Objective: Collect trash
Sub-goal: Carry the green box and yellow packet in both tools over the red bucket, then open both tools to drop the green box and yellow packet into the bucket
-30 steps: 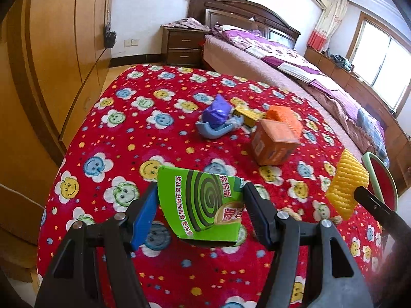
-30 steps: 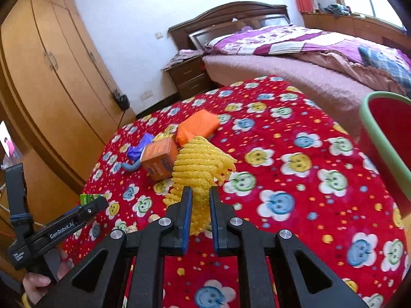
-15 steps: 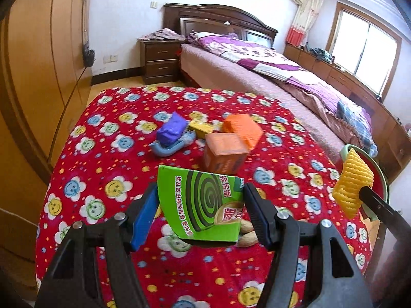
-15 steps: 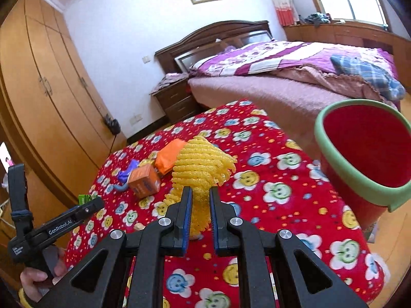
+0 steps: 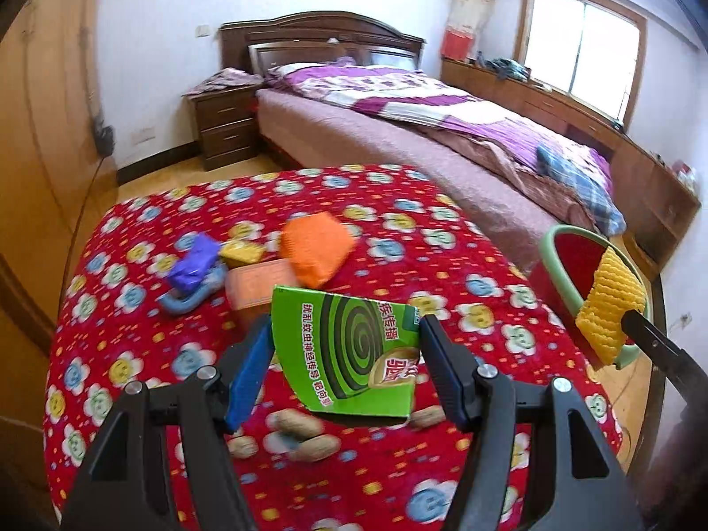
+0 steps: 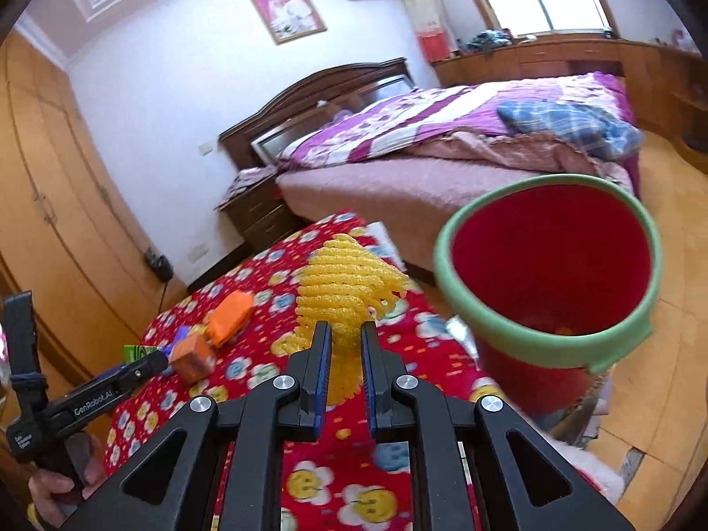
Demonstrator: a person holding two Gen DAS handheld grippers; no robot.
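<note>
Yellow foam netting (image 6: 345,283), pinched by the right gripper (image 6: 345,340) at frame centre, is best released over the red bin (image 6: 548,265), followed by the green box (image 5: 354,349) clamped in the left gripper (image 5: 345,358).

Bed (image 5: 442,132) with purple quilt behind the table (image 5: 132,332), which has a red smiley-flower cloth. Dark nightstand (image 5: 225,126) beside the headboard, wooden wardrobe (image 6: 53,203) left. Framed picture (image 6: 288,13) on wall.

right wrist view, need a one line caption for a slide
Right gripper carries yellow foam netting toward the red bin beside the table.
</note>
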